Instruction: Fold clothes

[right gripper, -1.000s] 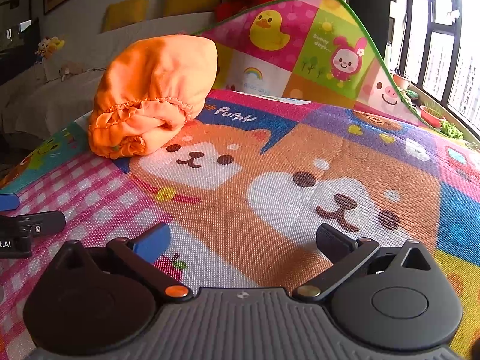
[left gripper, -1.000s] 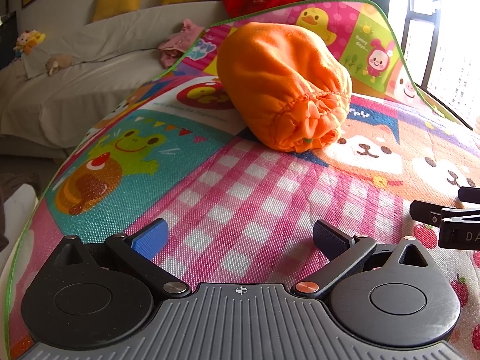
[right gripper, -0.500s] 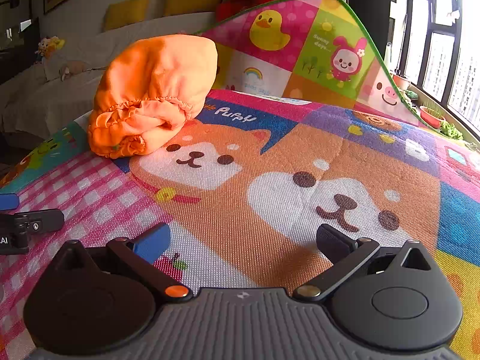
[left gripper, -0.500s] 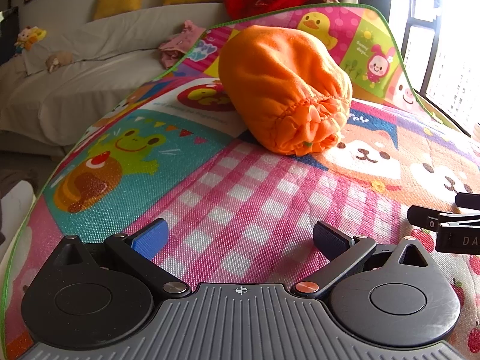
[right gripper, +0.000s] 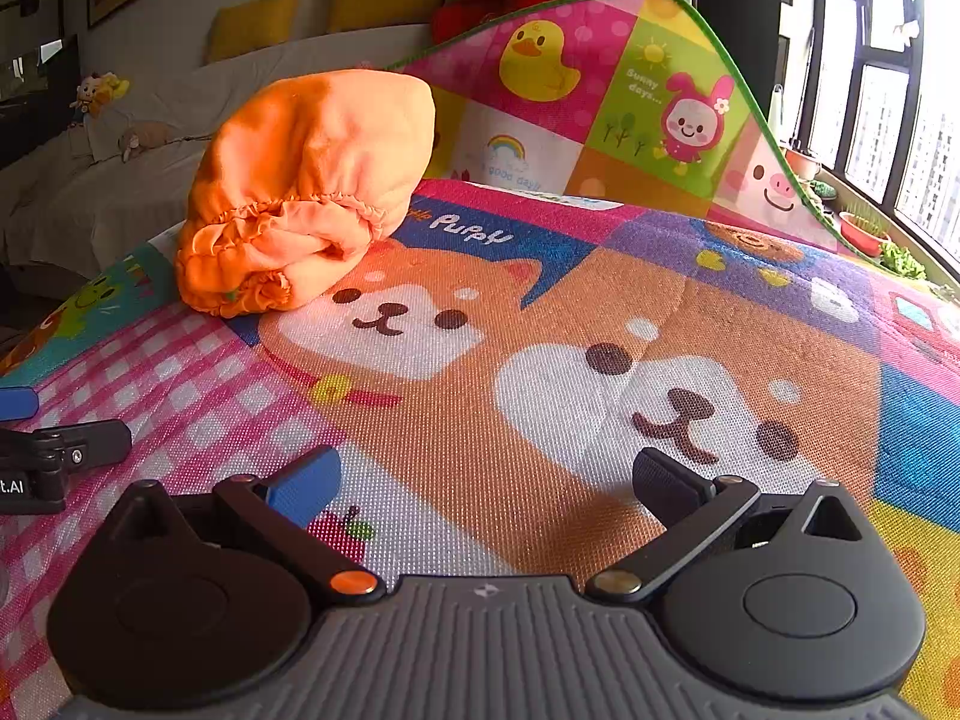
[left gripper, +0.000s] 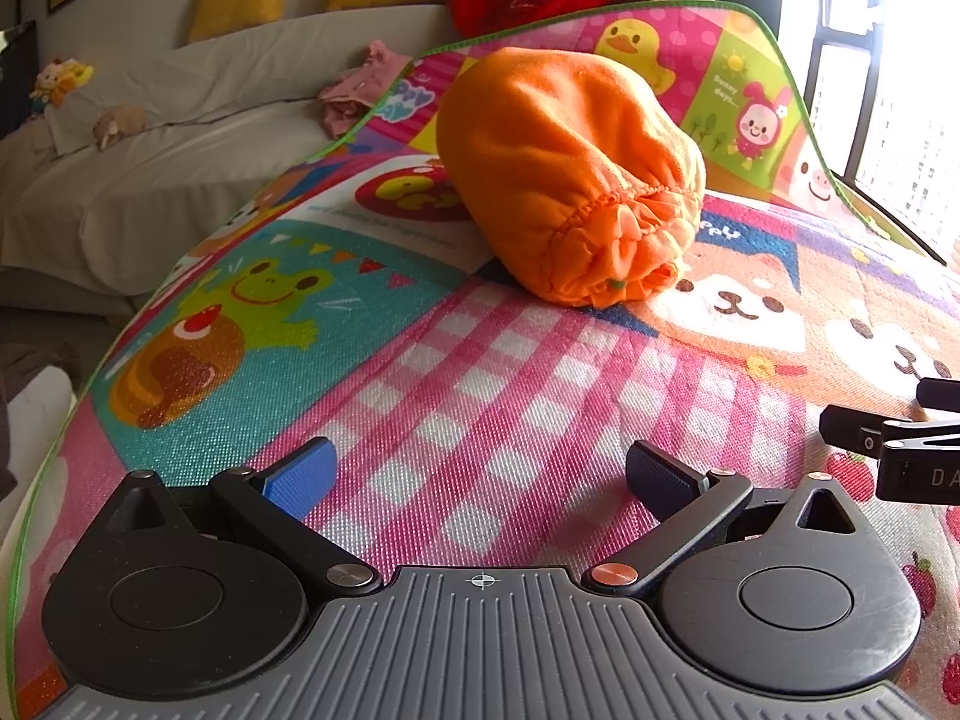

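Note:
An orange garment [left gripper: 564,180], rolled into a bundle with its elastic hem facing me, lies on the colourful cartoon play mat [left gripper: 492,396]. It also shows in the right wrist view [right gripper: 300,192], at the left. My left gripper [left gripper: 480,477] is open and empty, low over the pink checked patch, well short of the bundle. My right gripper [right gripper: 486,480] is open and empty over the dog picture, to the right of the bundle. Each gripper's fingers show at the edge of the other's view.
The mat's far edge [right gripper: 600,78] curls up behind the bundle. A sofa with a white cover [left gripper: 156,168], yellow cushions [left gripper: 240,0], a red cushion and small toys stands at the left back. Windows [right gripper: 888,108] with plant pots line the right side.
Almost nothing has moved. The left wrist view has drifted slightly, so the bundle sits a little higher and further away; both grippers stay open.

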Tool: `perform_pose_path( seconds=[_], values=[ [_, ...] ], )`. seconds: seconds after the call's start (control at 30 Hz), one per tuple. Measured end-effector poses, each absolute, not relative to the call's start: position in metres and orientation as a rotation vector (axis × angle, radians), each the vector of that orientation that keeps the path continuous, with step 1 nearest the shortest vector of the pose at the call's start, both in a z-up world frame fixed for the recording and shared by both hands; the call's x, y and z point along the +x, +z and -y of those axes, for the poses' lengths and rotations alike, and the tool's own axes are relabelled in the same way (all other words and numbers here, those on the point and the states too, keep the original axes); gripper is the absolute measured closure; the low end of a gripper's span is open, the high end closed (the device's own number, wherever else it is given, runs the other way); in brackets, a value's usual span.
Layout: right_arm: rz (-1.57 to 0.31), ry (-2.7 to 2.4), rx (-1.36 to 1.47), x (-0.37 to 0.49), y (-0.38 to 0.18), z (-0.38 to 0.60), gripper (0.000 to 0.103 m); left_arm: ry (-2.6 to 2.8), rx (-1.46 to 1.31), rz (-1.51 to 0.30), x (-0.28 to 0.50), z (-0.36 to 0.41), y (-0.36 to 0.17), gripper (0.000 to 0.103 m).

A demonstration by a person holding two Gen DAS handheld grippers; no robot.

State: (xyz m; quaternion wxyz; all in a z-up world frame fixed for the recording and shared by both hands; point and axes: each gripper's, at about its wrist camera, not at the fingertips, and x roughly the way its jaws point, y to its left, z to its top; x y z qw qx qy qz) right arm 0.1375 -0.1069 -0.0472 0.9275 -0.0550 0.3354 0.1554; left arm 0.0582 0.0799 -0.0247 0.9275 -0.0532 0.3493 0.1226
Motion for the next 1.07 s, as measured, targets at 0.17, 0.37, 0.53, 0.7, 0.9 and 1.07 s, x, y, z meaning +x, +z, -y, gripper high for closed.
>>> perform_pose_path(
  seconds=[0.17,0.37,0.53,0.7,0.9,1.07],
  values=[
    [-0.688,0.322,-0.110,0.141,-0.046,0.117,0.000,0.252,-0.105,-0.718,0.059,-0.080,-0.025,0.000],
    [-0.689,0.322,-0.113,0.143,-0.046,0.123,0.000,0.253,-0.103,-0.720,0.059,-0.081,-0.025,0.000],
    [-0.688,0.322,-0.115,0.142,-0.046,0.117,0.000,0.252,-0.104,-0.720,0.058,-0.082,-0.025,0.000],
    [-0.688,0.322,-0.116,0.140,-0.046,0.112,0.000,0.255,-0.102,-0.721,0.059,-0.080,-0.024,0.000],
    [-0.688,0.323,-0.115,0.141,-0.045,0.114,0.000,0.254,-0.106,-0.718,0.058,-0.078,-0.024,0.000],
    [-0.687,0.322,-0.119,0.140,-0.046,0.110,0.000,0.253,-0.107,-0.717,0.057,-0.078,-0.024,0.000]
  ],
)
